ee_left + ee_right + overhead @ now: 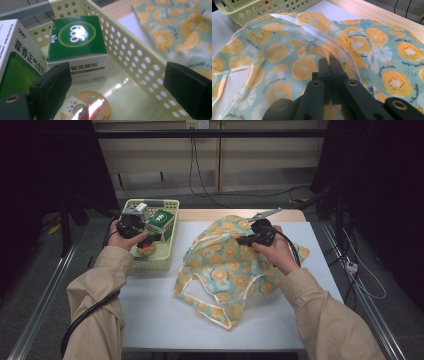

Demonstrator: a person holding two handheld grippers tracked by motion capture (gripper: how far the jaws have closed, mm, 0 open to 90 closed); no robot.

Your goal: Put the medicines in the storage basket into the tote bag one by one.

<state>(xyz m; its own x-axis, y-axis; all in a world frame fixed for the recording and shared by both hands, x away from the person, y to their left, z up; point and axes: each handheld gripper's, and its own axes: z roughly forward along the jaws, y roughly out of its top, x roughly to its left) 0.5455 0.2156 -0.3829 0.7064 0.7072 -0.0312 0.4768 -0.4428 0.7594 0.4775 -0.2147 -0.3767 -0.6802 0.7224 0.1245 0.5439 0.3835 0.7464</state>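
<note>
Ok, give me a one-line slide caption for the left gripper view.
Open left claw over the yellow basket, facing a green box, a round packet just below, the fruit-print bag beyond.

The high view looks forward and down from above the person's side, taking in the whole table (150, 320), with the yellow basket (167, 257) far left and the orange-print bag (225, 265) at the middle. The left gripper view sits low and close inside the basket (140, 57), facing its far wall, the bag (180, 35) beyond the rim. The right gripper view hovers just above the bag (274, 52), facing the basket (262, 10). All three share basket and bag.
</note>
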